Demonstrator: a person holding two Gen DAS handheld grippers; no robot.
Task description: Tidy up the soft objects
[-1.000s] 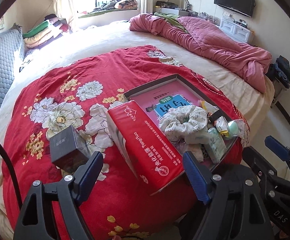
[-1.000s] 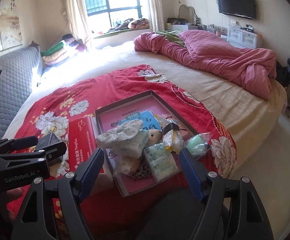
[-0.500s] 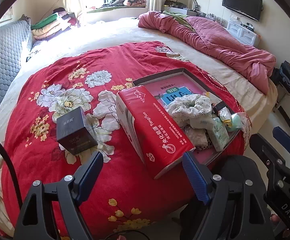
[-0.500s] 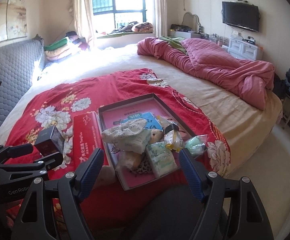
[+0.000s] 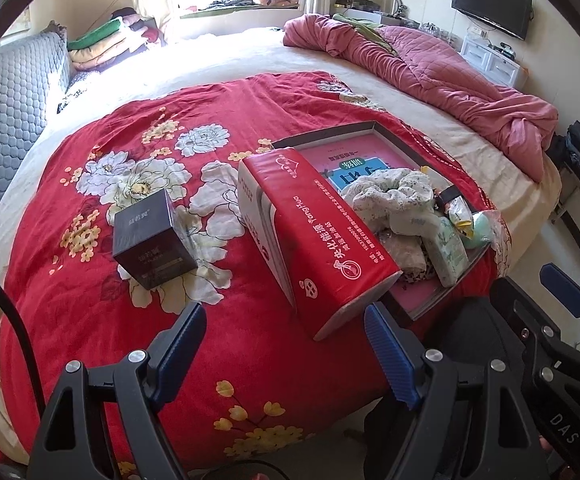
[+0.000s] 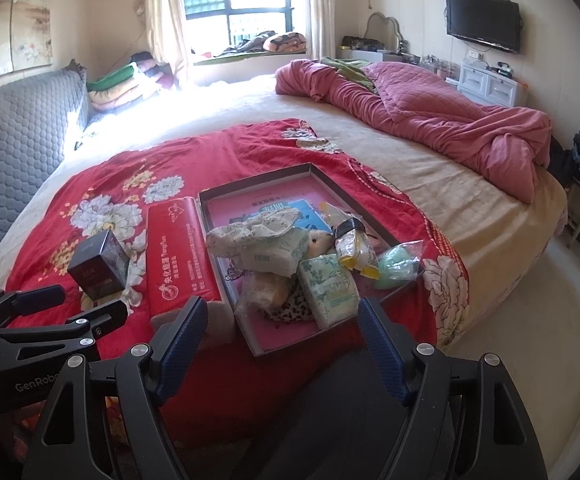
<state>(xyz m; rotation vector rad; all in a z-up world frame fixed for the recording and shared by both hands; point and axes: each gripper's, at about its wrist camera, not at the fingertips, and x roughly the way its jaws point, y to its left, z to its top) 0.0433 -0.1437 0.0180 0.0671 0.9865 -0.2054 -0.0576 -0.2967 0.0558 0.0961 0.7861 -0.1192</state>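
Headboard (image 6: pixel 13 128), grey and quilted, far left, with folded blankets (image 6: pixel 121 84) stacked past its end near the window. Red floral cover (image 5: pixel 129 160) spread over the near part of the bed. Dark box (image 5: pixel 151 240) sitting on the flowers, well apart from everything else. Left gripper (image 5: pixel 285 348) hanging over the bed's near edge, released, jaws wide, nothing between them, pointed at the gap between dark box and red box. Red box (image 5: pixel 310 232) next, long, lying right against the tray's left wall, near end poking toward the left gripper's right finger. Tray (image 6: pixel 249 188), dark rim, pink inside, a booklet flat on its bottom. Soft stuff all piled in the tray's near half: speckled scrunchie (image 6: pixel 249 228) on top, white tissue pack (image 6: pixel 273 256) under it, green-patterned tissue pack (image 6: pixel 330 284) toward the front, leopard-print cloth (image 6: pixel 290 312) at the very bottom of the heap. Yellow packet (image 6: pixel 354 248) and a mint-green thing in clear wrap (image 6: pixel 396 262) at the right rim. Right gripper (image 6: pixel 281 344) low in front of the tray, also released, empty, jaws wide. Pink quilt (image 6: pixel 430 112) bunched up far right, TV (image 6: pixel 482 22) on the wall above.
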